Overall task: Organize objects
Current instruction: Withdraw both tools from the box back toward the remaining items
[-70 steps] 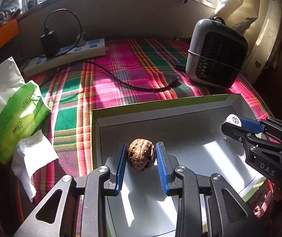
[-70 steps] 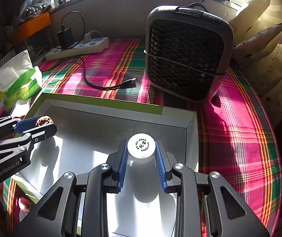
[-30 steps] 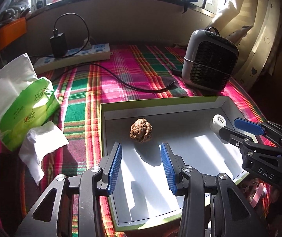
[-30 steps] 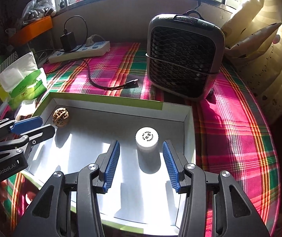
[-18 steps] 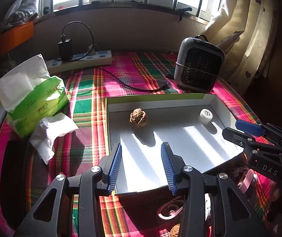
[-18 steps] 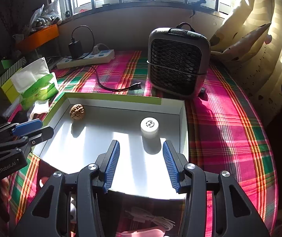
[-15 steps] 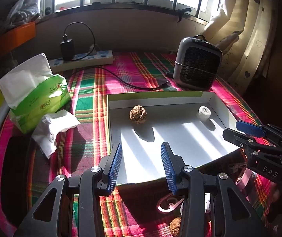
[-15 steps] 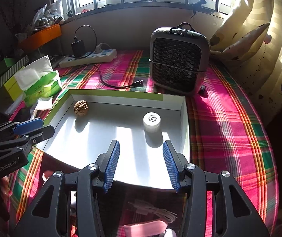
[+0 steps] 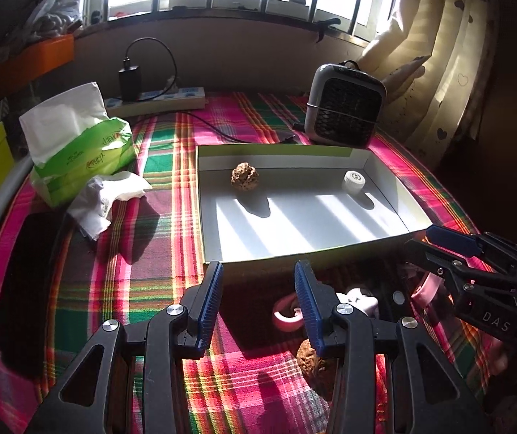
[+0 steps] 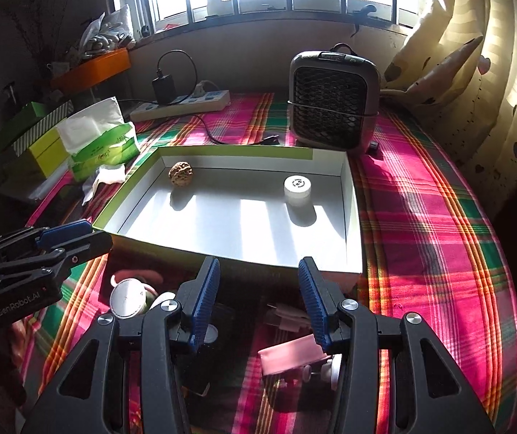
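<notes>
1. The plaid tablecloth (image 10: 421, 217) carries everything.
2. The white box lid (image 10: 352, 195) lies at its middle.
3. The left gripper (image 9: 258, 300) and right gripper (image 10: 258, 300) hover short of the lid, jaws apart, empty.
4. A walnut (image 10: 181, 174) and a small white jar (image 10: 297, 190) sit inside the lid, well apart.

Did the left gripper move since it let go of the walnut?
Yes. The left gripper has backed away from the walnut, out past the near wall of the box, and now hangs open over the plaid cloth.

Both tongs (image 9: 257, 303) (image 10: 258, 298) open, empty
</notes>
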